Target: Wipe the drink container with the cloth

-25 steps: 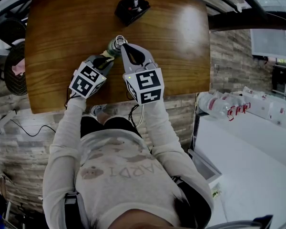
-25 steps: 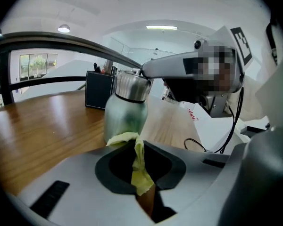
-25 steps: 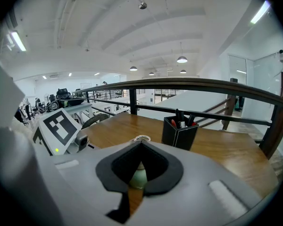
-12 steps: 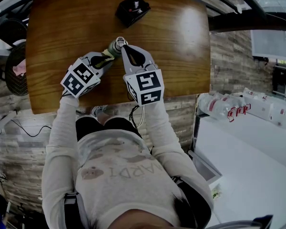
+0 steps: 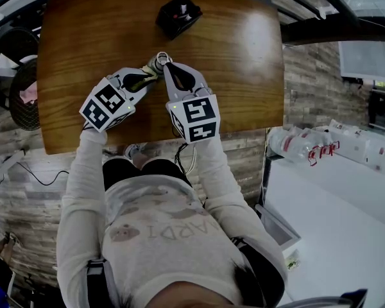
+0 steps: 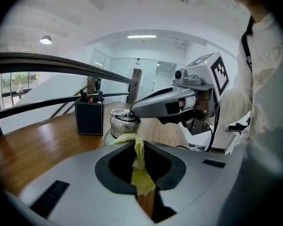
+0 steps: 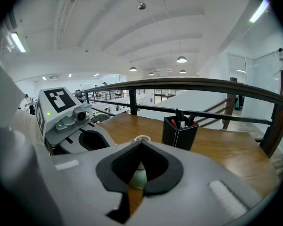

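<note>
A pale green drink container (image 5: 158,63) with a metal cap stands upright near the middle of the wooden table (image 5: 77,37). My right gripper (image 5: 165,63) is shut on its top, and the green body (image 7: 138,178) shows between the jaws in the right gripper view. My left gripper (image 5: 148,76) is shut on a yellow cloth (image 6: 137,160). The cloth's upper end lies against the container (image 6: 121,123) just below the cap. In the left gripper view the right gripper (image 6: 166,105) reaches over the cap from the right.
A black pen holder (image 5: 178,11) with pens stands farther back on the table, also in the left gripper view (image 6: 89,117) and the right gripper view (image 7: 179,132). A dark railing (image 7: 188,84) runs behind the table. A round stool (image 5: 13,82) is at the left.
My left gripper has shifted a little to the left and forward with the cloth, still against the container's left side. The right gripper and the container have stayed in place.
</note>
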`<state>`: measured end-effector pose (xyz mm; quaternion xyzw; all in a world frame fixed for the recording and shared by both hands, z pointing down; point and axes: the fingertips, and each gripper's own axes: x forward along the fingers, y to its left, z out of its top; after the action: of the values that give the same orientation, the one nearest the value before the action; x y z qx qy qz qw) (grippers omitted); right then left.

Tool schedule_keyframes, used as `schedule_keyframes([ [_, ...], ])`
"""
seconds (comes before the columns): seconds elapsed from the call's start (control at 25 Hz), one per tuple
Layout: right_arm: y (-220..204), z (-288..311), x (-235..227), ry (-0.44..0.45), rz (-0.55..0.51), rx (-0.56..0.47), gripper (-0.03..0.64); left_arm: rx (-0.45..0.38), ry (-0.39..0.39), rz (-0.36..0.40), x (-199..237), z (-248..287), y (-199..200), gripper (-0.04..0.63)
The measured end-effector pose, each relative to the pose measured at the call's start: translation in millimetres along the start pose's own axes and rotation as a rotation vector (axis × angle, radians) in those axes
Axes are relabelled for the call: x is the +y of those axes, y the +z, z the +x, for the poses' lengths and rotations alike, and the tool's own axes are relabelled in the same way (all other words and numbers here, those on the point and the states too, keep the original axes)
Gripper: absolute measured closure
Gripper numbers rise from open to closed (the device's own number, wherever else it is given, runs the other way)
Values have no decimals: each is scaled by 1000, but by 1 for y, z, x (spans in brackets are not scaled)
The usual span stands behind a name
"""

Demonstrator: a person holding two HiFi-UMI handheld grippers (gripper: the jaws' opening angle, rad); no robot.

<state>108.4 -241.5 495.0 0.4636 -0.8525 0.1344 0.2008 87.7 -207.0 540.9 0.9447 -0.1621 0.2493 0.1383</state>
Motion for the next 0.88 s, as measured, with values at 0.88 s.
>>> schedule_keyframes([
  [0.88,7,-31,13,-115,7,-112,606,-147,95,-31,-10,-39,16,566],
])
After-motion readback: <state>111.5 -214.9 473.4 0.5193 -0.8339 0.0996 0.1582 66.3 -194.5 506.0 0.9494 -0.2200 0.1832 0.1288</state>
